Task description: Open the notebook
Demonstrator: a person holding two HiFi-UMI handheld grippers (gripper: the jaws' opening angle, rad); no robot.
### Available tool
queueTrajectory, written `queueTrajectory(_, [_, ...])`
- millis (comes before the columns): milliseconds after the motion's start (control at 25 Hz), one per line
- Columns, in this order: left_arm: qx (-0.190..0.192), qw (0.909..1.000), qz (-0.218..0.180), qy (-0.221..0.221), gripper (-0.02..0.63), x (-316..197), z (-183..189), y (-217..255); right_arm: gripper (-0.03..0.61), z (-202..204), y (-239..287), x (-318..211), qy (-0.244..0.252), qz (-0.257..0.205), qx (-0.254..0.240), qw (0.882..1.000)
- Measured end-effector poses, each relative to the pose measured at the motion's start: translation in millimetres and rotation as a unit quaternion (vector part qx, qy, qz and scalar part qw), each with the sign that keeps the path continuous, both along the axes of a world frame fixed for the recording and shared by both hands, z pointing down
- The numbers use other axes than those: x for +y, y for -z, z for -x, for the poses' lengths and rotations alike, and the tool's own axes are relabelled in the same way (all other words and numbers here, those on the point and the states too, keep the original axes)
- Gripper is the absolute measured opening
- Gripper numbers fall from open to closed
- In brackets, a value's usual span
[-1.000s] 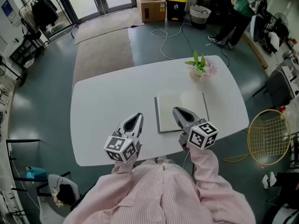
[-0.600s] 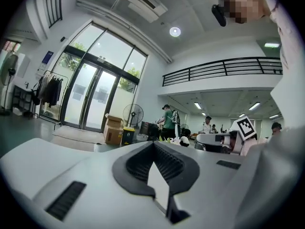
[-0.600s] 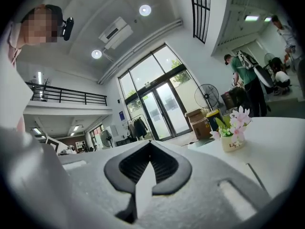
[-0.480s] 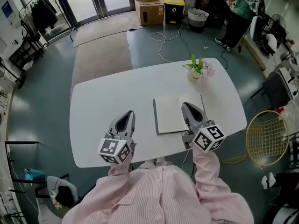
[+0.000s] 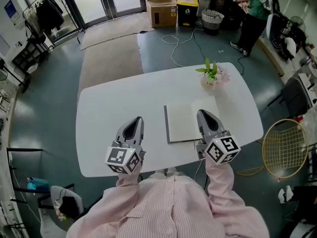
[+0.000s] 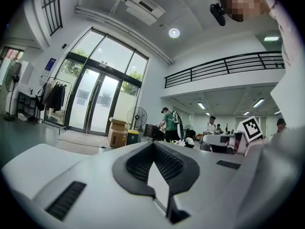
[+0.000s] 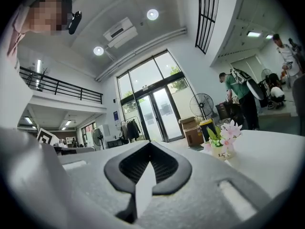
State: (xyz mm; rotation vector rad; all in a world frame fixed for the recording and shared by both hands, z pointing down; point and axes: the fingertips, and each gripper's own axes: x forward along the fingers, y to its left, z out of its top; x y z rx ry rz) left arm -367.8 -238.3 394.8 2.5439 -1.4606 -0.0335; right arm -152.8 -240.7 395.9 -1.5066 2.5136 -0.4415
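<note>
A closed white notebook (image 5: 182, 123) lies flat on the white table (image 5: 114, 108), near its front edge right of centre. My right gripper (image 5: 204, 114) is shut and empty. It hovers level over the notebook's right part and hides its right edge. My left gripper (image 5: 135, 121) is also shut and empty, over bare table to the left of the notebook and clear of it. In the left gripper view the left gripper (image 6: 154, 148) shows its jaws meeting in a line. The right gripper (image 7: 150, 146) looks the same in its own view. The table surface is hidden in both.
A small pot of pink flowers (image 5: 212, 76) stands at the table's far right, also the flower pot (image 7: 223, 146) ahead of the right gripper. A gold wire chair (image 5: 285, 145) stands beside the table's right end. Boxes (image 5: 161, 6), a floor cable (image 5: 181, 43) and a standing person (image 5: 252, 9) are beyond.
The two grippers have spread a little apart: the left drifted left, the right moved rightward over the notebook. Both stayed shut. The notebook has not moved.
</note>
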Motion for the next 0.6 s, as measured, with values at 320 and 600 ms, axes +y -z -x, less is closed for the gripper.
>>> queueTrajectory(320, [-0.006,0.9999,0.002,0.012,-0.002,0,6,4,0.005,-6,4,0,-0.014,-0.002,-0.001,1.000])
queueTrajectory(600, [-0.010,0.9997,0.006,0.020,-0.002,-3,12,0,0.005,-9,2,-6,-0.031,0.002,0.012,0.999])
